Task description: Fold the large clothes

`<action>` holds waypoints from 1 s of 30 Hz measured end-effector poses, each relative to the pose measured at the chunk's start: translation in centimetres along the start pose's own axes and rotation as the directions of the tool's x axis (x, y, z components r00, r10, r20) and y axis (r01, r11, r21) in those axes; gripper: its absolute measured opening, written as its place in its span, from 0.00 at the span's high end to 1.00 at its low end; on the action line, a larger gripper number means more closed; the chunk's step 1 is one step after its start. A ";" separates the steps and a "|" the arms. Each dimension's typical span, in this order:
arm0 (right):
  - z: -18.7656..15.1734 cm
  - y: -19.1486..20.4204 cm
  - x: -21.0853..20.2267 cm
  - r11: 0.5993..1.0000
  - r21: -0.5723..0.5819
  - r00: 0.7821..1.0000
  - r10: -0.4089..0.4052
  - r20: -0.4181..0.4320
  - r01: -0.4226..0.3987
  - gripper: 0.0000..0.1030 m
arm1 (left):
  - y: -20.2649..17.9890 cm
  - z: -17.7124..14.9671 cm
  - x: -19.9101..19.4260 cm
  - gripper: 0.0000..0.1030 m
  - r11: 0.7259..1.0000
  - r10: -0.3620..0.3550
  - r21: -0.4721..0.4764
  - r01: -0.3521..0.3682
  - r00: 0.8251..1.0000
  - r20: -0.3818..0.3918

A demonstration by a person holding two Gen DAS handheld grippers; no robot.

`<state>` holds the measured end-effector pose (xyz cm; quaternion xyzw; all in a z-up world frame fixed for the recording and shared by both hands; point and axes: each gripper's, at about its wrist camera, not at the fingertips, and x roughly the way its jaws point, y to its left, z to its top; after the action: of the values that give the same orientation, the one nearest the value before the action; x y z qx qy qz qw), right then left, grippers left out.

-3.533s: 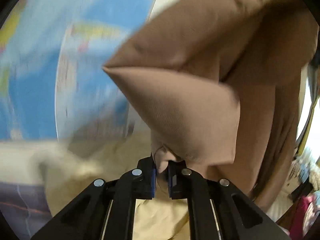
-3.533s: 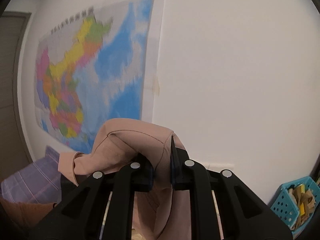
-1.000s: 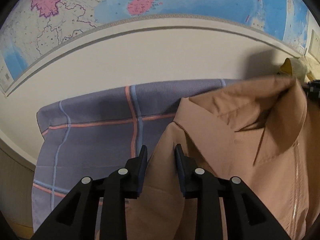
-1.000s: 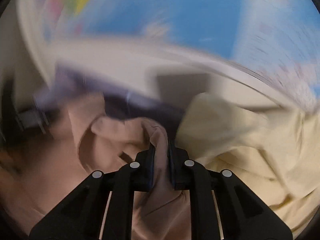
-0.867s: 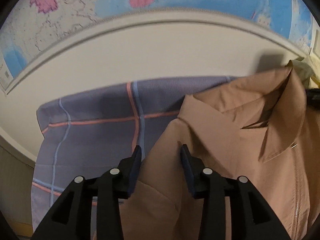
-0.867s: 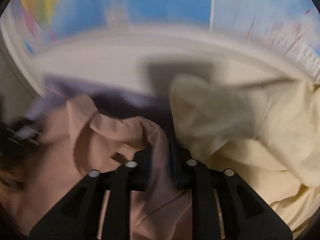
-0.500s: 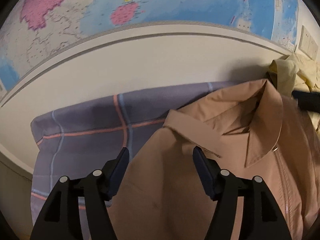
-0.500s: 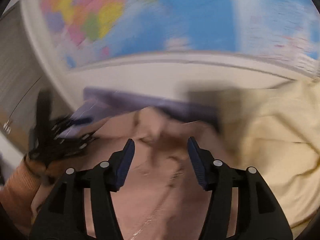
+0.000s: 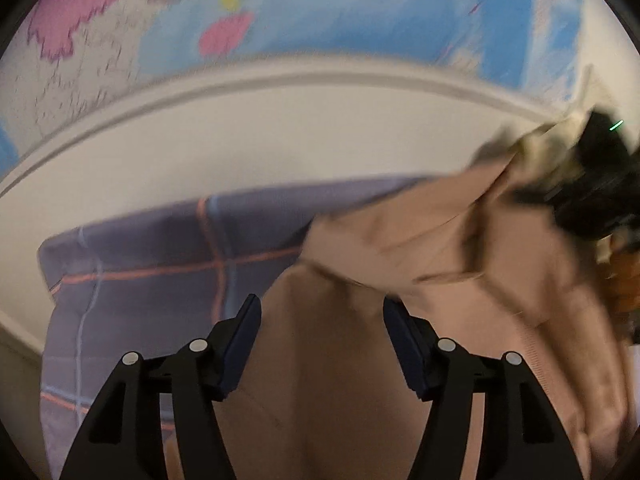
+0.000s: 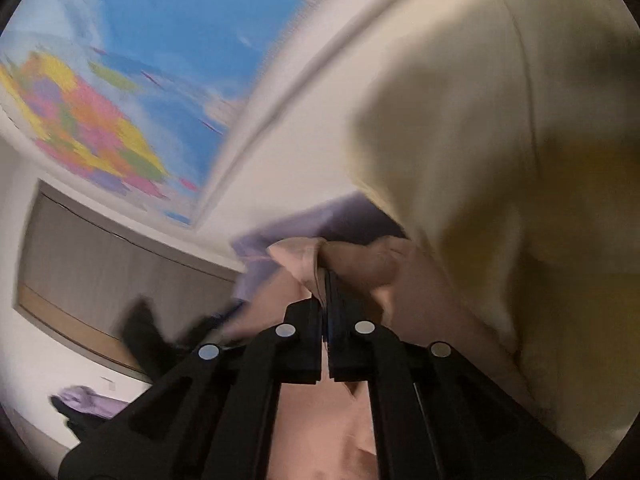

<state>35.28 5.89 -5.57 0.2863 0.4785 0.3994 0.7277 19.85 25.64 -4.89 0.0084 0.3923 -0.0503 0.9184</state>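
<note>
A tan collared jacket (image 9: pixel 340 360) lies on a purple checked sheet (image 9: pixel 152 264). My left gripper (image 9: pixel 322 320) is open just above the jacket's shoulder, holding nothing. My right gripper (image 10: pixel 325 284) is shut on a fold of the tan jacket (image 10: pixel 360 264) near its collar. In the left wrist view the right gripper (image 9: pixel 592 184) shows as a black blur at the jacket's far right, with the collar pulled toward it. Both views are motion-blurred.
A cream garment (image 10: pixel 500 140) is piled right beside the jacket, against the wall. A coloured map (image 9: pixel 280 12) hangs on the white wall behind. The purple sheet (image 10: pixel 288 236) shows past the jacket. A grey door (image 10: pixel 100 256) stands at left.
My left gripper let go of the jacket and opened wide. My right gripper opened half a second ago, then shut again on the jacket near the collar and swung toward the cream garment.
</note>
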 end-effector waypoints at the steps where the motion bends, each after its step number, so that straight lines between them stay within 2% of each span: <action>1: 0.0 0.0 0.1 1.000 0.000 1.000 0.015 0.006 -0.015 0.98 | -0.6 0.1 -0.4 0.40 1.000 -0.015 0.022 0.015 1.000 0.018; 3: 0.3 0.6 0.1 0.999 -0.024 0.998 -0.024 0.051 0.025 0.97 | -2.5 0.3 -0.9 0.38 0.995 -0.027 0.097 0.022 0.999 0.045; 4: 0.7 0.8 0.6 0.996 -0.040 0.995 -0.074 0.060 0.077 0.88 | -3.5 0.3 -0.9 0.38 0.990 -0.035 0.136 0.028 0.998 0.049; 5: 0.8 1.1 0.6 0.985 -0.060 0.985 -0.155 0.069 0.159 0.84 | -4.2 0.3 -0.7 0.37 0.987 -0.038 0.157 0.030 0.998 0.044; 7: 0.5 2.1 -0.9 0.964 -0.104 0.969 -0.236 0.074 0.243 0.70 | -5.2 -0.1 -0.2 0.37 0.982 -0.042 0.186 0.038 0.999 0.016; 8: 0.1 3.1 -1.3 0.944 -0.146 0.954 -0.282 0.097 0.294 0.68 | -5.1 -0.2 0.1 0.37 0.981 -0.037 0.191 0.034 0.999 0.010; 10: -1.0 5.0 -2.3 0.897 -0.219 0.922 -0.362 0.135 0.384 0.53 | -4.8 -0.9 0.5 0.37 0.978 -0.002 0.207 0.005 1.000 -0.018; 12: -2.4 6.5 -3.6 0.870 -0.271 0.911 -0.387 0.142 0.412 0.46 | -3.5 -1.9 -0.2 0.37 0.979 0.024 0.201 -0.019 0.999 -0.024; 13: -3.0 7.0 -4.3 0.866 -0.288 0.913 -0.383 0.140 0.407 0.39 | -2.7 -2.4 -1.0 0.35 0.981 0.022 0.192 -0.018 1.000 -0.020; 15: -5.3 7.7 -6.8 0.843 -0.340 0.909 -0.391 0.144 0.417 0.36 | -0.7 -3.6 -3.4 0.24 0.989 0.029 0.147 -0.028 1.000 -0.003; 17: -6.9 7.9 -9.3 0.819 -0.371 0.899 -0.410 0.154 0.437 0.28 | 1.4 -4.4 -5.6 0.22 0.994 0.027 0.105 -0.028 1.000 0.009; 20: -11.0 5.8 -13.9 0.803 -0.372 0.883 -0.448 0.136 0.465 0.20 | 4.6 -6.5 -8.9 0.19 0.998 0.062 0.027 -0.063 0.998 0.016; 22: -12.6 4.3 -15.1 0.803 -0.349 0.872 -0.477 0.112 0.484 0.11 | 5.9 -8.6 -10.3 0.19 0.999 0.042 -0.007 -0.042 0.999 -0.015; 23: -14.1 3.3 -15.7 0.814 -0.330 0.873 -0.481 0.079 0.478 0.10 | 6.3 -9.5 -10.4 0.19 1.000 0.021 -0.015 -0.022 0.999 -0.036; 24: -15.5 1.7 -17.2 0.828 -0.314 0.878 -0.476 0.043 0.465 0.10 | 6.5 -10.5 -10.3 0.18 1.000 -0.001 -0.021 0.000 0.998 -0.063; 26: -17.4 0.6 -16.4 0.834 -0.314 0.879 -0.476 0.002 0.453 0.18 | 6.5 -11.9 -9.8 0.18 0.999 -0.049 -0.024 0.047 0.994 -0.099; 27: -18.1 0.5 -15.8 0.840 -0.318 0.884 -0.467 -0.014 0.439 0.39 | 6.1 -12.4 -9.4 0.18 0.998 -0.066 -0.025 0.064 0.992 -0.106; 28: -18.3 0.4 -15.7 0.851 -0.320 0.892 -0.450 -0.036 0.416 0.74 | 5.5 -13.1 -8.9 0.18 0.997 -0.083 -0.020 0.081 0.989 -0.120; 29: -18.4 0.4 -15.5 0.847 -0.329 0.890 -0.455 -0.040 0.418 0.89 | 5.0 -13.6 -8.5 0.24 0.997 -0.072 -0.009 0.072 0.988 -0.133; 30: -18.3 1.0 -15.9 0.818 -0.352 0.874 -0.485 0.004 0.456 0.98 | 4.5 -13.9 -7.9 0.32 0.999 -0.050 0.007 0.052 0.987 -0.153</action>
<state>14.50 -6.58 -4.27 0.0109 0.4881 0.2959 0.8210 4.84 31.53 -8.93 0.0071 0.4615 -0.0750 0.8839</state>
